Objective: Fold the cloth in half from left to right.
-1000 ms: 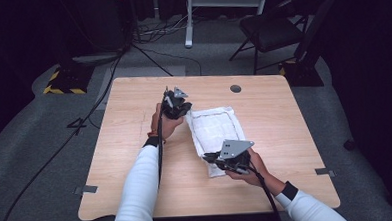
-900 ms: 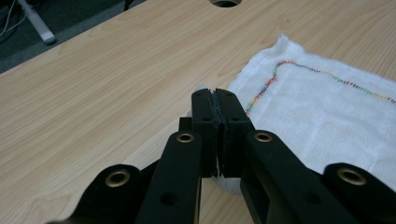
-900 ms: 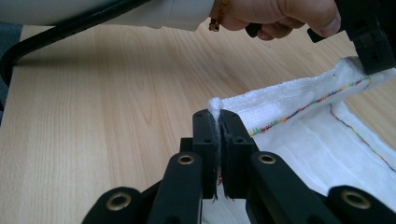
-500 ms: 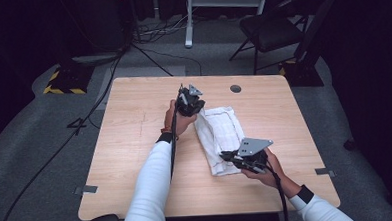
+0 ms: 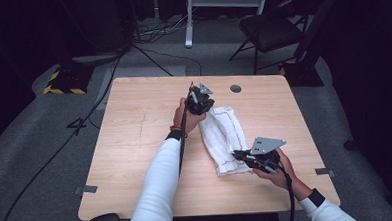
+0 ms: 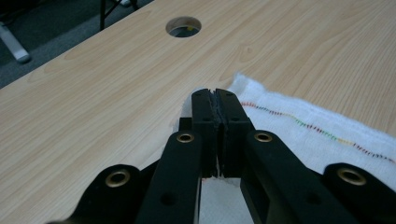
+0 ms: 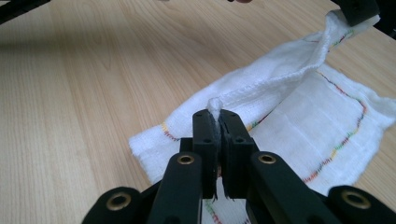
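We grip 1 white cloth (image 5: 225, 139) with 2 tools. Left tool (image 5: 199, 99) clamped on cloth's far corner, near table (image 5: 134, 123) hole (image 5: 235, 88). Right tool (image 5: 243, 155) pinched on near edge, lifting fold. Cloth lies right of table centre.

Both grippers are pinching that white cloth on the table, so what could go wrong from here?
1. The right gripper pinches only a thin bunched edge of the white cloth with multicoloured stitching; that little tuft might slip out if pulled.
2. The left gripper is shut on the far corner, where little cloth shows between the jaws, so this grip may also slip.
3. The edge between the two grips is twisted, so the fold may land crooked on the light wooden table.
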### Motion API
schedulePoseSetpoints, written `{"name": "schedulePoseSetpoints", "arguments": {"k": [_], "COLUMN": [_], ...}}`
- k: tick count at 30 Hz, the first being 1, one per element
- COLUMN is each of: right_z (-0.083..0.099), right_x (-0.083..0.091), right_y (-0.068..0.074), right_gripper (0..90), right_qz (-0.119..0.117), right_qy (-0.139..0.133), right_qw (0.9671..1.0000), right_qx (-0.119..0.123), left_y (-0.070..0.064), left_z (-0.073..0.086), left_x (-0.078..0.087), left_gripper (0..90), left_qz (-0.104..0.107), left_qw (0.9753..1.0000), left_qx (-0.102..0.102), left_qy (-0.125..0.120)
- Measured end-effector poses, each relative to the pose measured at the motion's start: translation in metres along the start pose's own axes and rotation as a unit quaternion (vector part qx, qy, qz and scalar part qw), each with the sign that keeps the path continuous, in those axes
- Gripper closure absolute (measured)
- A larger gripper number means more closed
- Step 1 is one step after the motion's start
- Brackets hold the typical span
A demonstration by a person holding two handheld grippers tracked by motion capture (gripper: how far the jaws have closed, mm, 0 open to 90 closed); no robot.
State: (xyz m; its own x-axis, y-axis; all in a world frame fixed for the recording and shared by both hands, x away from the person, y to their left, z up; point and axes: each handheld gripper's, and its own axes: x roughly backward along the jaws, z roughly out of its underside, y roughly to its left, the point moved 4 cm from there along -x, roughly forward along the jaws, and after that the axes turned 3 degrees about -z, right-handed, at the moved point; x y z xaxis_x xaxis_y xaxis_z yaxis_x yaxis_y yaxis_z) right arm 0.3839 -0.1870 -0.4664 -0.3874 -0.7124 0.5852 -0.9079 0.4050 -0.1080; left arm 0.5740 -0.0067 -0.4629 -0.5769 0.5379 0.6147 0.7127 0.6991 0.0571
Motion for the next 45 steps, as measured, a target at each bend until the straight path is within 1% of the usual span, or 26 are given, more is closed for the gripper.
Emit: {"name": "schedulePoseSetpoints", "arguments": {"k": [1,3,5,8,10,14,16,20,24,26,27,29,30,31,34,35,37,38,40,41,42,43,44,45], "right_z": [0.002,0.006,0.011,0.016,0.02,0.026,0.029,0.036,0.04,0.042,0.042,0.043,0.044,0.044,0.047,0.048,0.049,0.05,0.051,0.052,0.053,0.054,0.056,0.057], "right_x": [0.001,0.003,0.004,0.005,0.006,0.008,0.01,0.013,0.015,0.015,0.014,0.013,0.013,0.013,0.012,0.012,0.011,0.011,0.011,0.012,0.013,0.015,0.018,0.02], "right_y": [-0.001,-0.003,-0.003,-0.003,-0.004,-0.006,-0.007,-0.01,-0.012,-0.013,-0.013,-0.013,-0.013,-0.014,-0.017,-0.018,-0.02,-0.02,-0.021,-0.022,-0.023,-0.024,-0.025,-0.027], "right_gripper": [86.7,86.7,86.7,86.7,86.7,86.7,86.7,86.6,86.5,86.5,86.5,86.1,85.5,84.0,82.5,81.1,75.5,73.6,67.3,63.7,60.7,58.4,56.6,54.8], "right_qz": [0.002,0.006,0.009,0.012,0.013,0.016,0.017,0.02,0.024,0.025,0.025,0.025,0.029,0.035,0.04,0.043,0.046,0.047,0.05,0.052,0.052,0.047,0.045,0.048], "right_qy": [0.002,0.007,0.014,0.024,0.028,0.035,0.038,0.044,0.049,0.052,0.054,0.057,0.062,0.065,0.072,0.075,0.083,0.085,0.09,0.092,0.093,0.092,0.09,0.088], "right_qw": [1.0,0.9999,0.9998,0.9996,0.9995,0.9991,0.9989,0.9985,0.9981,0.9978,0.9977,0.9975,0.9971,0.9967,0.9956,0.9951,0.9942,0.9939,0.9931,0.9928,0.9923,0.9923,0.9924,0.9923], "right_qx": [-0.003,-0.007,-0.006,-0.007,-0.011,-0.016,-0.019,-0.025,-0.031,-0.032,-0.032,-0.032,-0.033,-0.035,-0.044,-0.048,-0.051,-0.051,-0.056,-0.057,-0.063,-0.068,-0.071,-0.073], "left_y": [-0.001,-0.005,-0.008,-0.014,-0.018,-0.024,-0.027,-0.033,-0.037,-0.039,-0.039,-0.04,-0.04,-0.04,-0.038,-0.037,-0.036,-0.036,-0.037,-0.04,-0.044,-0.048,-0.053,-0.058], "left_z": [-0.002,-0.004,-0.006,-0.008,-0.01,-0.014,-0.016,-0.019,-0.02,-0.021,-0.021,-0.021,-0.021,-0.02,-0.018,-0.017,-0.017,-0.016,-0.014,-0.012,-0.009,-0.006,-0.003,0.001], "left_x": [-0.002,-0.006,-0.01,-0.018,-0.023,-0.031,-0.035,-0.043,-0.051,-0.053,-0.055,-0.058,-0.058,-0.058,-0.053,-0.05,-0.045,-0.04,-0.032,-0.025,-0.02,-0.014,-0.009,-0.004], "left_gripper": [87.3,87.4,87.4,87.4,87.3,87.3,87.3,87.2,87.0,86.7,86.2,82.1,77.8,76.3,71.9,70.9,67.3,65.6,61.3,56.4,51.1,47.9,45.4,42.1], "left_qz": [-0.002,0.001,0.006,0.009,0.012,0.016,0.016,0.02,0.018,0.016,0.011,0.004,0.0,0.004,0.002,0.0,-0.001,0.001,0.002,0.006,0.012,0.021,0.025,0.032], "left_qw": [1.0,1.0,0.9999,0.9998,0.9998,0.9997,0.9996,0.9994,0.9994,0.9995,0.9995,0.9997,0.9998,0.9997,0.9998,0.9997,0.9998,0.9999,0.9998,0.9996,0.9994,0.999,0.9986,0.9983], "left_qx": [-0.005,-0.009,-0.01,-0.017,-0.014,-0.018,-0.023,-0.025,-0.026,-0.024,-0.024,-0.019,-0.014,-0.014,-0.014,-0.016,-0.012,-0.011,-0.016,-0.024,-0.03,-0.038,-0.045,-0.047], "left_qy": [0.001,0.003,0.001,0.007,0.006,0.008,0.01,0.011,0.014,0.013,0.015,0.017,0.018,0.017,0.015,0.018,0.013,0.011,0.008,0.013,0.013,0.012,0.014,0.012]}}
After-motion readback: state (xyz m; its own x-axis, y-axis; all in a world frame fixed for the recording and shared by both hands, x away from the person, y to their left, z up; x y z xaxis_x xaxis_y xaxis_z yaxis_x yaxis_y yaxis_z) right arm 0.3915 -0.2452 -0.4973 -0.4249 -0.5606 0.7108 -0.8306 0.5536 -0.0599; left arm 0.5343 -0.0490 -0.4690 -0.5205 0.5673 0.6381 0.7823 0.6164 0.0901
